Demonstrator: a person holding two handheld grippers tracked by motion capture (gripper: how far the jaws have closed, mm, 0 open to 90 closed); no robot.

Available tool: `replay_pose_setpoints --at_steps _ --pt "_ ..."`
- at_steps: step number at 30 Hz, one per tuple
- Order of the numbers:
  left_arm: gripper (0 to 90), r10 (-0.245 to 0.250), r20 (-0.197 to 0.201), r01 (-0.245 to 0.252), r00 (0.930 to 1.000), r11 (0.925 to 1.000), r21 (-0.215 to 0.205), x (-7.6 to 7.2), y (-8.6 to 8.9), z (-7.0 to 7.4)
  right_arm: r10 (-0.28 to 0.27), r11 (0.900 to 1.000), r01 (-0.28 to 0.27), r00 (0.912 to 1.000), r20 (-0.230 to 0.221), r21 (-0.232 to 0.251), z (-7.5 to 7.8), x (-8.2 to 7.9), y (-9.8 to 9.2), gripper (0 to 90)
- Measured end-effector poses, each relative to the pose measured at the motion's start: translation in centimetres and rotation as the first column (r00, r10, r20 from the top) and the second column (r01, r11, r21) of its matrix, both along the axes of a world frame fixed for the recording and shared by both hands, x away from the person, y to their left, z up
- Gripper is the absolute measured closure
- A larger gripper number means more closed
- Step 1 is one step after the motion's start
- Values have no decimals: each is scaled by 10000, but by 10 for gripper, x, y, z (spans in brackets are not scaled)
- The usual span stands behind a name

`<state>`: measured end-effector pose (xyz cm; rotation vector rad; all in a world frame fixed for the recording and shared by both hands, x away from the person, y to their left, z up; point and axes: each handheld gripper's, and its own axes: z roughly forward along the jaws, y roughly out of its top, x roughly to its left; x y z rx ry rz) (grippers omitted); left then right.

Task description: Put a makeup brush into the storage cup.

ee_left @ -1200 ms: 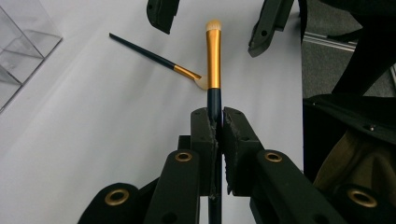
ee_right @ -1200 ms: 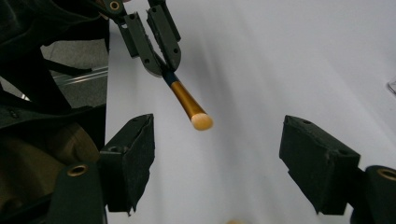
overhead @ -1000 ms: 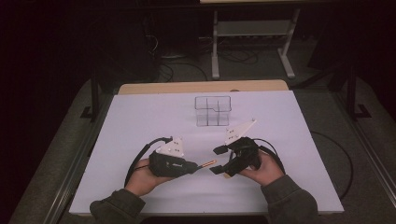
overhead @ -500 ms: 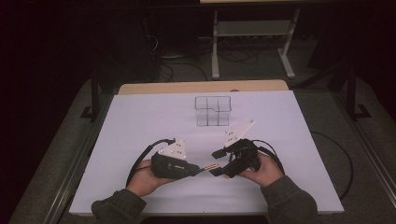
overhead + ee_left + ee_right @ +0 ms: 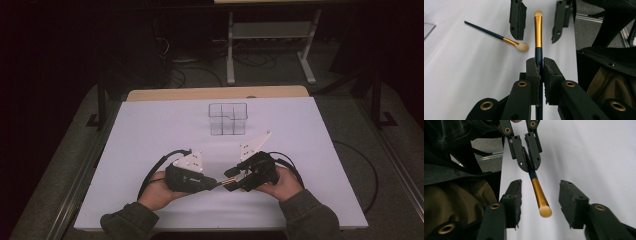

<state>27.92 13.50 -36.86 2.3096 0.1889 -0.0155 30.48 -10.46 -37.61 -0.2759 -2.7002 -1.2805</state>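
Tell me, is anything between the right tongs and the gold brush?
Nothing visible. The gold-and-dark-handled makeup brush, clamped by the left tongs, pokes bare between the right tongs, whose jaws have just been closing without touching it.

Near six o'clock on the white table (image 5: 150, 130), the left gripper (image 5: 212, 183) and right gripper (image 5: 231, 179) meet tip to tip around a small gold-banded brush (image 5: 226, 182). The right jaws have just been closing about it. A clear divided box (image 5: 228, 119) stands toward twelve o'clock.

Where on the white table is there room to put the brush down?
Bare white table lies left of the clear organizer and right of it. It is crowded at the front, where the left gripper and right gripper meet around the held brush.
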Motion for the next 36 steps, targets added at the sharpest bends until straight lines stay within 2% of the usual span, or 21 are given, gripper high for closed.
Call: replay_pose_setpoints --at_steps 5,6,10,11,16,20,30,32,33,36 --pt "832 -98 10 98 10000 9999 66 0 -2 -1 131 9999 -131 9999 -68 46 -1 0 0 625" --pt "832 -118 24 118 9999 9998 145 0 -2 -1 151 9999 -150 9998 -143 57 -3 1 0 656" --pt "832 -79 -70 79 9999 9999 100 0 -2 -1 175 9998 -172 9989 -437 61 -5 2 -1 682" --pt "832 -135 -30 135 9999 9998 121 0 -3 -1 278 9993 -264 9981 -551 259 -7 4 -2 699" --pt "832 -145 -32 146 9999 9998 101 -1 -3 -2 392 9987 -364 9958 -822 361 -8 5 -2 739" --pt "832 -161 -21 161 9999 9997 157 -1 -3 -2 498 9983 -471 9956 -797 353 -8 5 -1 787" --pt "832 -293 -82 295 9995 9990 340 -1 -6 -4 715 9972 -684 9912 -1115 315 -10 6 0 818" --pt "832 -334 -51 336 9994 9989 321 0 -6 -5 717 9972 -679 9883 -1345 323 -11 8 -1 820" --pt "832 -305 -221 312 9993 9990 320 0 -6 -5 775 9967 -735 9878 -1348 347 -11 9 -1 820" --pt "830 -389 -332 399 9987 9988 300 2 -6 -6 845 9960 -802 9888 -1227 403 -11 9 0 821"
